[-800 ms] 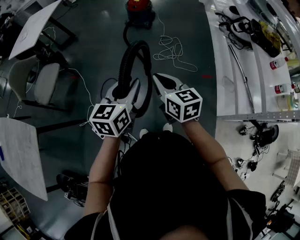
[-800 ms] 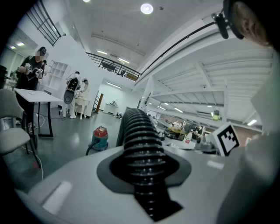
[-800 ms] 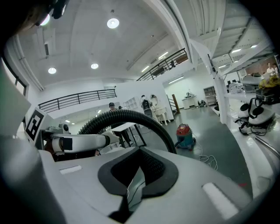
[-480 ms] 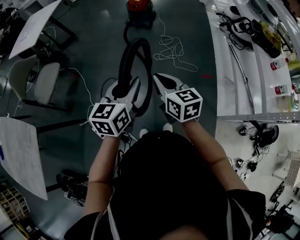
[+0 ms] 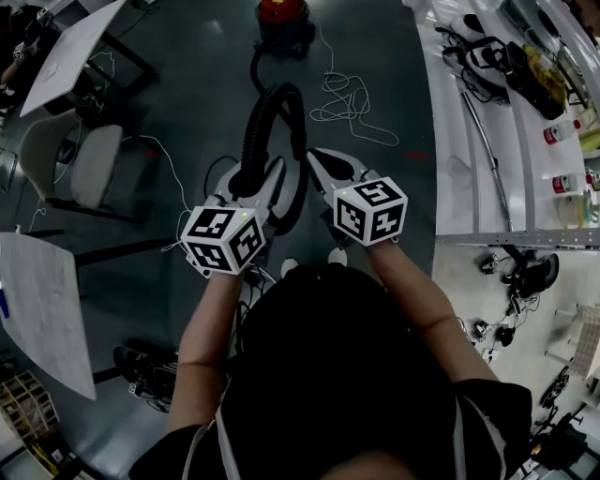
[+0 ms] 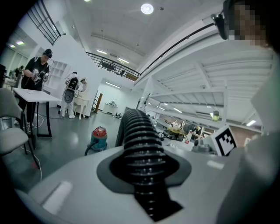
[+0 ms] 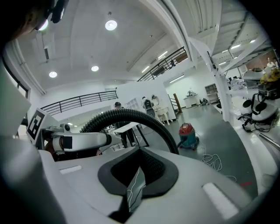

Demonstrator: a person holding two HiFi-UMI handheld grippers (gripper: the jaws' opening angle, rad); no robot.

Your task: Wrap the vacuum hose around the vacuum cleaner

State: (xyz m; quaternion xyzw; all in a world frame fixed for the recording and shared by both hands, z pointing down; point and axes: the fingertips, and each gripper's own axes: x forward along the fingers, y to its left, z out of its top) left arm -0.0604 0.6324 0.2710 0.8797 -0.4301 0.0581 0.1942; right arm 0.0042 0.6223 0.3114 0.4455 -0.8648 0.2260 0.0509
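A red vacuum cleaner (image 5: 281, 19) stands on the dark floor far ahead. Its black ribbed hose (image 5: 261, 122) loops up from it toward me. My left gripper (image 5: 251, 178) is shut on the hose, which fills the gap between its jaws in the left gripper view (image 6: 140, 140). The vacuum cleaner (image 6: 98, 136) shows small behind it there. My right gripper (image 5: 314, 155) is beside the hose's right side, shut with nothing in it. In the right gripper view the hose (image 7: 131, 116) arches ahead of the closed right gripper (image 7: 136, 179), and the vacuum cleaner (image 7: 188, 133) sits beyond.
A white power cord (image 5: 342, 98) lies tangled on the floor right of the hose. A chair (image 5: 70, 164) and white tables (image 5: 66, 52) stand at the left. A white bench (image 5: 497, 112) with bottles and tools runs along the right. People stand by a table (image 6: 37, 78) far off.
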